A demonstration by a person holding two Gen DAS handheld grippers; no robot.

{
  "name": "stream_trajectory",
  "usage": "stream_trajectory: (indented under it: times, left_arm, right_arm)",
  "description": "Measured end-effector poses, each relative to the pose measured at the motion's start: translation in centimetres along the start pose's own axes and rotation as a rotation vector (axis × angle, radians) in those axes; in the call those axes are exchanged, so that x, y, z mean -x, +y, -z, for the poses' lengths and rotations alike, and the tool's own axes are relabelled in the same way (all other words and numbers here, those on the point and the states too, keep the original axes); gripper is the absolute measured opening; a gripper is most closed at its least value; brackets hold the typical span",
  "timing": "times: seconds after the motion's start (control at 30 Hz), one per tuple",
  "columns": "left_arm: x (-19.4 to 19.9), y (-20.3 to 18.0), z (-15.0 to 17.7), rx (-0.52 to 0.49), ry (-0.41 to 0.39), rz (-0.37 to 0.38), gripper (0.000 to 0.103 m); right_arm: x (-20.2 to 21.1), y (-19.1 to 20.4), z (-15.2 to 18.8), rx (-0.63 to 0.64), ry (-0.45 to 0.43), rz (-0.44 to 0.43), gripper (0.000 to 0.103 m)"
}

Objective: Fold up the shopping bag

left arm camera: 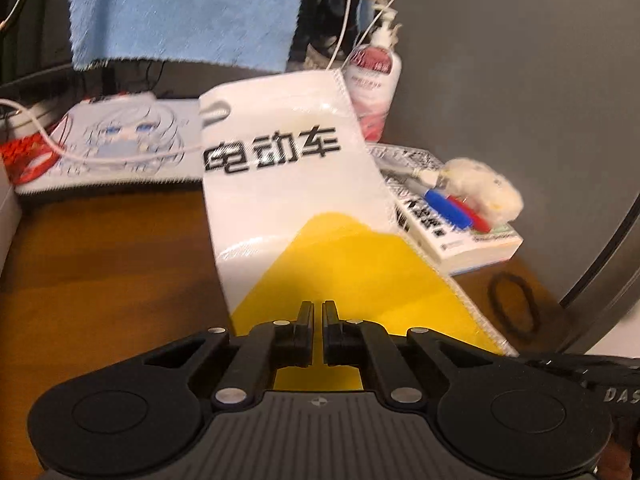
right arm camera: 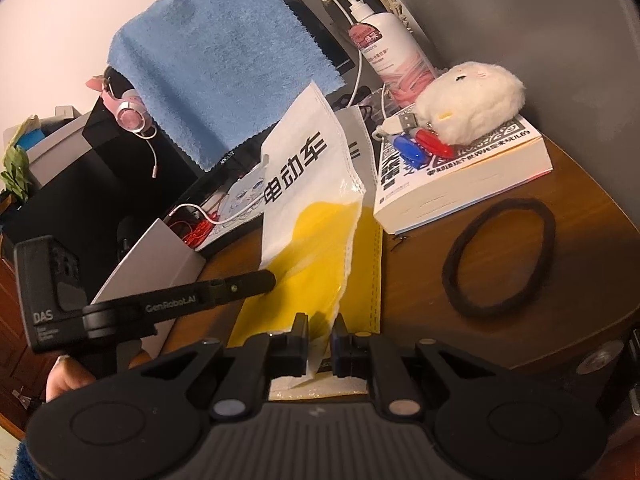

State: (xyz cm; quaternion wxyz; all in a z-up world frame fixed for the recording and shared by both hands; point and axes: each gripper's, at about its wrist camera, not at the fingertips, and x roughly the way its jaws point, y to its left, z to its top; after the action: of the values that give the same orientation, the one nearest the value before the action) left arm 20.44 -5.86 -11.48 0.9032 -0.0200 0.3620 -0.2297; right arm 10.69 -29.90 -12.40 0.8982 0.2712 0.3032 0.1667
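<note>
Between the right gripper's [right arm camera: 320,330] near-shut fingers sits the bag's [right arm camera: 308,216] near edge. Left gripper [left arm camera: 318,310], closed, pinches its yellow end. Bag runs lengthwise away toward the book [right arm camera: 460,172], raised off the table [right arm camera: 420,280].

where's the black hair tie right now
The black hair tie lies flat on the wooden table, on the right side of the right wrist view, just in front of the book and right of the shopping bag.

Blue towel [right arm camera: 224,60], lotion bottle [right arm camera: 394,46], book [right arm camera: 472,168], black hairband [right arm camera: 500,256].
</note>
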Motion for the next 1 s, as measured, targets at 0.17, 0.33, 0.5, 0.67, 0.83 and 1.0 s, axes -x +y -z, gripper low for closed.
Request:
stream_trajectory:
  times: [0.17, 0.33, 0.5, 0.67, 0.83, 1.0]
  left_arm:
    - [0.5, 0.5, 0.7, 0.064, 0.007, 0.014, 0.004]
    - [0.7, 0.2, 1.0, 0.093, 0.001, -0.016, 0.004]
    - [1.0, 0.0, 1.3, 0.132, 0.000, -0.035, 0.004]
    - [1.3, -0.4, 1.5, 0.170, 0.008, -0.046, 0.004]
    - [1.9, -0.5, 2.0, 0.191, 0.019, -0.036, 0.004]
    - [2.4, -0.4, 2.3, 0.204, 0.026, -0.026, 0.004]
  right_arm:
    - [1.6, -0.2, 0.2, -0.018, -0.054, 0.000, 0.014]
    - [4.7, -0.9, 0.8, -0.103, -0.150, -0.043, 0.042]
    - [7.5, -2.0, 2.1, -0.233, -0.212, -0.085, 0.056]
    - [6.3, -3.8, 4.7, -0.441, -0.118, -0.165, 0.062]
    - [3.3, -4.6, 6.9, -0.594, -0.058, -0.242, 0.062]
    - [1.5, -3.6, 7.6, -0.583, -0.058, -0.279, 0.037]
